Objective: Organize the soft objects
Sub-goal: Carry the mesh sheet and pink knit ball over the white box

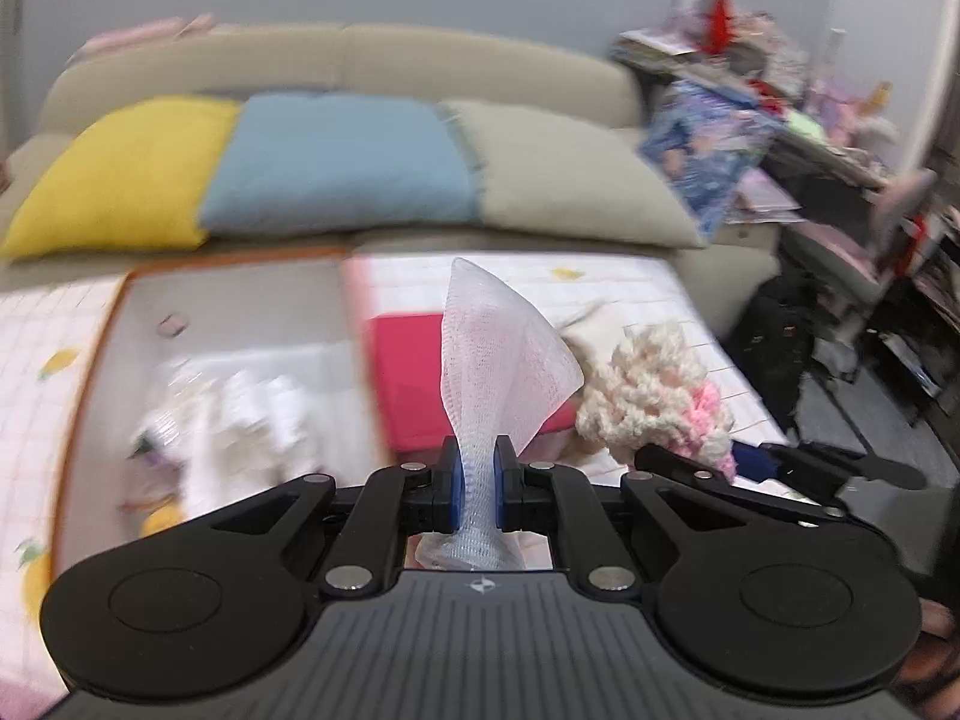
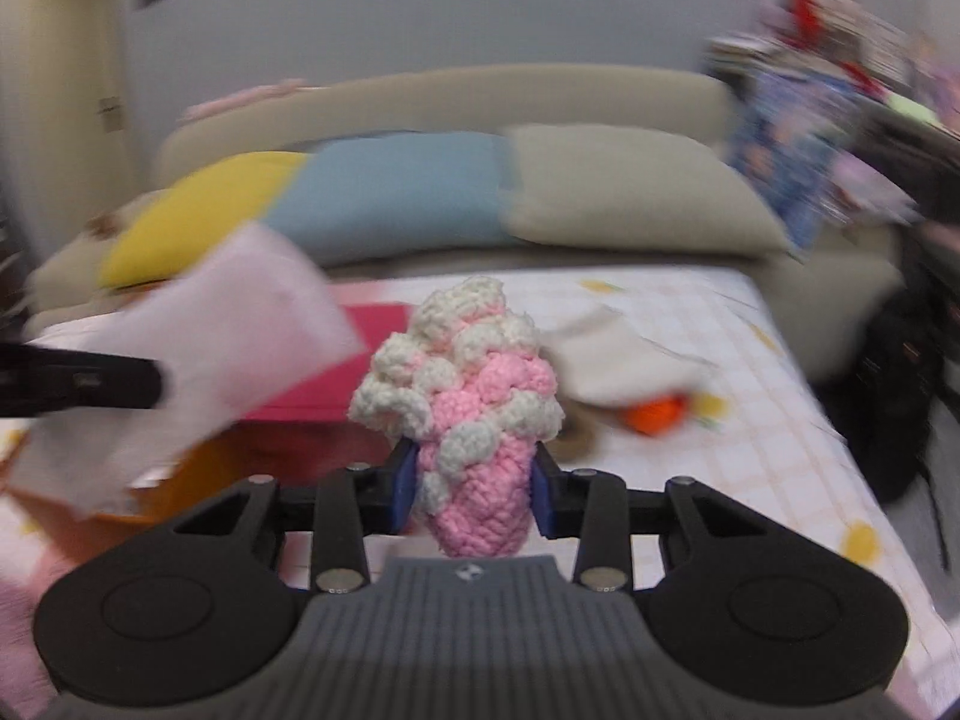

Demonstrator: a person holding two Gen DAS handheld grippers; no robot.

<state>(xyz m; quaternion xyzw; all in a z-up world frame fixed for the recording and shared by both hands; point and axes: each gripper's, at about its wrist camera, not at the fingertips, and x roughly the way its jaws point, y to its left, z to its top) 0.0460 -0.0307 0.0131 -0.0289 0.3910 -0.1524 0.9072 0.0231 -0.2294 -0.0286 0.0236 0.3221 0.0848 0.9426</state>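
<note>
Left tongs (image 1: 477, 480) clamped tight on white mesh cloth (image 1: 501, 354); right tongs (image 2: 474, 489) gripping pink-and-cream crochet toy (image 2: 465, 396), both above the checked bench (image 2: 690, 324), near the red box (image 1: 414, 378).

We see three cushions (image 1: 336, 168) side by side on the sofa (image 1: 336, 54) behind the table (image 1: 630, 288).

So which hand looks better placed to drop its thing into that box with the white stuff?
Probably the left. Its fingers pinch the white mesh cloth beside the open box, while the right fingers, gripping the crocheted toy, sit farther off.
</note>
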